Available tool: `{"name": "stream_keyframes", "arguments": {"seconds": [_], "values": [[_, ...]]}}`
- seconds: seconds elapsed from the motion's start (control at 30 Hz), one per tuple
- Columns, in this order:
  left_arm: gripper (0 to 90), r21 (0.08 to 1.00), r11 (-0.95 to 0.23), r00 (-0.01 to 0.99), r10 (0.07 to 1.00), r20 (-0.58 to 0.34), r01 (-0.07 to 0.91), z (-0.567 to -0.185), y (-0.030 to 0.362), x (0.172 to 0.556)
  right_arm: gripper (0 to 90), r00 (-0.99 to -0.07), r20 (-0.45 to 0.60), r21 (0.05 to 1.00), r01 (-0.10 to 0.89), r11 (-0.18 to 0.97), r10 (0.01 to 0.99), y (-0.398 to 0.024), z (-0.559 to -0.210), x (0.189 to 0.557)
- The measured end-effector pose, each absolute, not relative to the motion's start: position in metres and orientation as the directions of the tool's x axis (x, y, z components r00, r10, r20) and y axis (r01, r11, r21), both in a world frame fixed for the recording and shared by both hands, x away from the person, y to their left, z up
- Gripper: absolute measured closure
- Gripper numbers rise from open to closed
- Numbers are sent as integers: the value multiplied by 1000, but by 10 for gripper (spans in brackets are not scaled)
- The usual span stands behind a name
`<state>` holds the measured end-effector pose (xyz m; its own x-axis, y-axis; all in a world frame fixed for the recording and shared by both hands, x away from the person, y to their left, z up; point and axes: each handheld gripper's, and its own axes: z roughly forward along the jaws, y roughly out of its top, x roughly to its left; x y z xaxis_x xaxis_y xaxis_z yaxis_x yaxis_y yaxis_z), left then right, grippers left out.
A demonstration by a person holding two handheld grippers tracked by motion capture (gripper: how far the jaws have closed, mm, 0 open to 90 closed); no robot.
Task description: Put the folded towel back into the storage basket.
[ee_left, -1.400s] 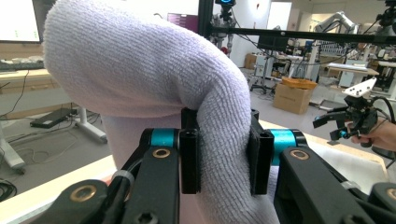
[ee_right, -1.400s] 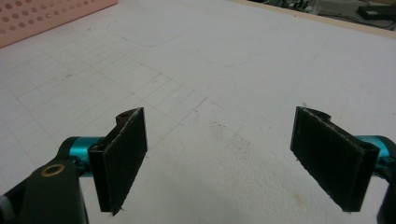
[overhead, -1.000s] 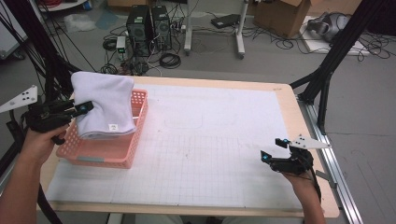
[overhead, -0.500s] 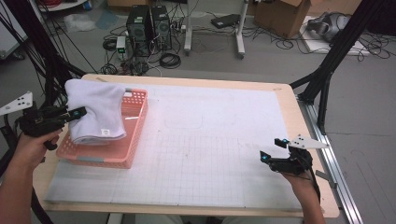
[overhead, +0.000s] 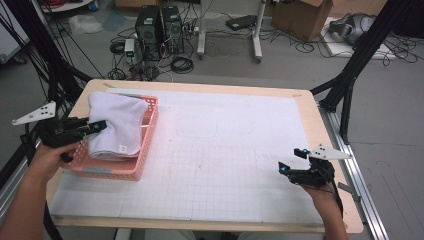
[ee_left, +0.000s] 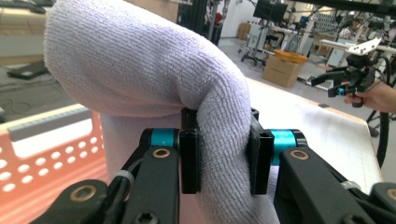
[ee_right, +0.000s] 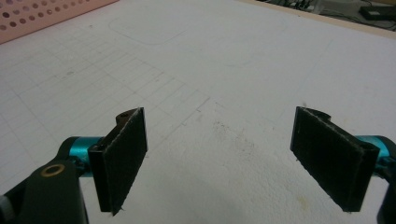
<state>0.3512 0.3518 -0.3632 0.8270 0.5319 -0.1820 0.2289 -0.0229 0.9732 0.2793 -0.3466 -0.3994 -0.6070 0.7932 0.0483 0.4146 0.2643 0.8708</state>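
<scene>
A white gridded mat (overhead: 235, 155) covers the wooden table (overhead: 310, 105); computer towers (overhead: 160, 27) and cables sit on the floor at the top of the frame. The pink basket (overhead: 142, 155) hides the towel's lower fold. The white terry towel (overhead: 117, 127), left of centre, droops into the basket, pinched by the left gripper (overhead: 97, 126); the right gripper (overhead: 290, 161), lower right, stands wide apart

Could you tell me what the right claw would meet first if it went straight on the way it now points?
Probably nothing soon: the open right claw points over bare white gridded mat. Further along that line stands the pink basket, though depth is hard to judge.
</scene>
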Motion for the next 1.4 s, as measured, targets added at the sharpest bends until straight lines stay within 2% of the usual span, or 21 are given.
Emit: {"name": "stream_keyframes", "arguments": {"seconds": [0.77, 0.87, 0.93, 1.0, 1.17, 1.4], "values": [[715, 952, -67, 804, 555, -213, 298, -380, 335, 372, 177, -606, 49, 872, 413, 262, 794, -347, -399, 278], [700, 942, -71, 774, 591, -225, 328, -381, 337, 374, 178, -607, 49, 871, 415, 264, 793, -348, -400, 279], [655, 928, -44, 737, 623, -263, 369, -381, 339, 375, 178, -606, 52, 871, 416, 261, 794, -347, -399, 278], [560, 918, -12, 702, 649, -294, 396, -380, 341, 376, 178, -608, 47, 872, 412, 264, 793, -348, -399, 278], [389, 924, 64, 632, 711, -307, 376, -373, 347, 374, 177, -606, 52, 871, 416, 261, 793, -347, -399, 278], [345, 948, 128, 561, 780, -277, 291, -356, 362, 365, 178, -610, 52, 870, 416, 264, 791, -347, -400, 278]]}}
